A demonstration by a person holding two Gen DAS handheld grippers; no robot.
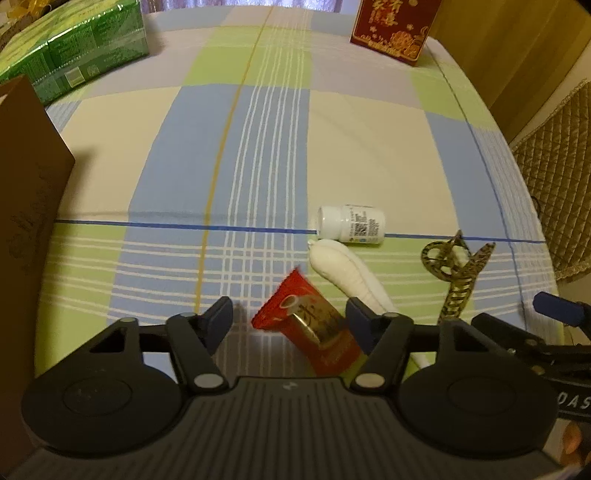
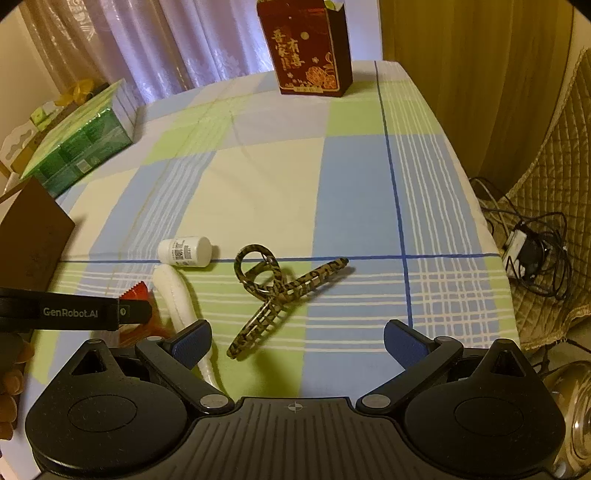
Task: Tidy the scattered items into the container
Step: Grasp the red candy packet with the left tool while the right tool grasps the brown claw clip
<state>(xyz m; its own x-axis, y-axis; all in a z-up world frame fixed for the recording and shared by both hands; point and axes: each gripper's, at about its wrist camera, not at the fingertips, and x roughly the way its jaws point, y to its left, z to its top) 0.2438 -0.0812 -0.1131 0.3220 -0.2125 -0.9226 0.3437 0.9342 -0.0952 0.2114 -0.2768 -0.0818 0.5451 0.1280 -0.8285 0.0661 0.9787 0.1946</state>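
Left wrist view: my left gripper (image 1: 290, 319) is spread wide with the red packet (image 1: 312, 328) lying between its fingers at bottom centre, neither pad touching it as far as I can see. I judge the step in hand is picking this packet. To do it well I should bring both pads level with the packet's middle, square to its long sides since it lies slanted, then close gently because the foil looks crushable and slippery.

In the right wrist view my right gripper (image 2: 297, 341) is also spread wide and empty, hanging above the cloth at bottom centre, with the hair claw (image 2: 273, 291) just ahead of it, centre frame.

Count: one red packet, one white bottle (image 1: 351, 223) lying on its side right of centre, one white roll (image 1: 347, 275) just below it, one hair claw. Four loose items, all on the checked cloth (image 1: 258, 147). The brown box (image 1: 26, 192) at the left edge is probably the container; one red carton (image 1: 391, 29) stands at top right, one green pack (image 1: 74, 48) upper left.
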